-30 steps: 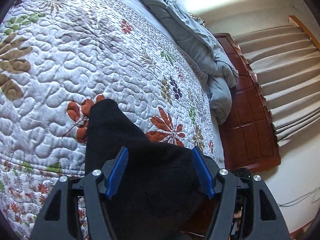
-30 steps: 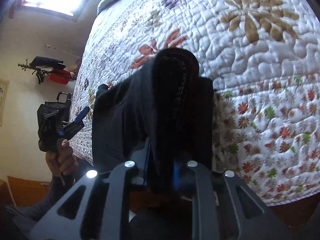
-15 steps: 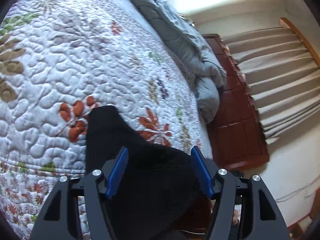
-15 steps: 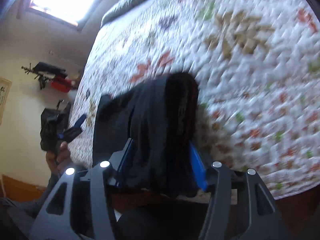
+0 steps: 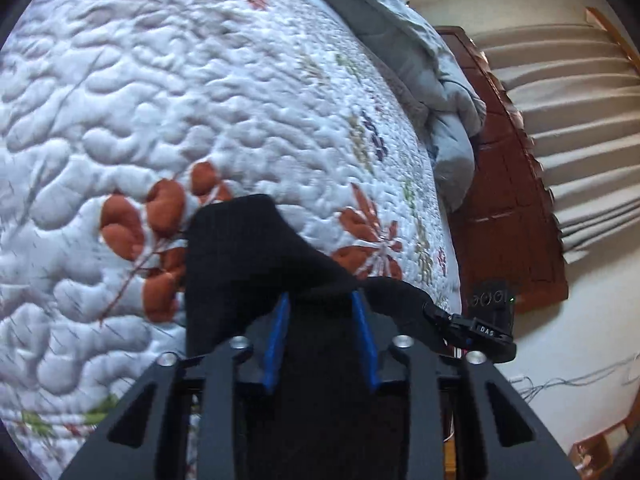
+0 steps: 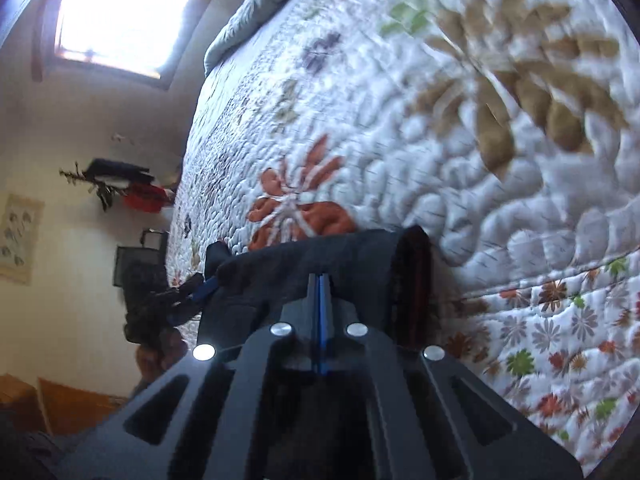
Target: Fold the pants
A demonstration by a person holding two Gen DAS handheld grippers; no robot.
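Blue-padded fingers of the right gripper pressed together, pinching an edge of the black pants between them; only a thin blue line shows where the pads meet. Left gripper: blue fingers set partly apart, with a thick bunch of the pants filling the gap between them; whether the pads bear on the cloth, cannot tell. Pants: black, held between the two grippers at the near edge of the quilt, one end draped up onto its top beside a rust-red leaf print, the rest dropping past the edge out of sight. From the right wrist view, a folded band of the pants with a dark reddish inner layer stands just right of the closed fingers, and the left gripper appears at the far left end of the cloth. Quilt: white, stitched in wavy ridges, printed with rust, tan and green flowers, covering the bed. Grey blanket: bunched at the far end of the quilt. Dark wooden headboard: beyond the blanket. Beige curtain: beside the headboard. Window: bright, on the wall past the quilt's far corner in the right wrist view.
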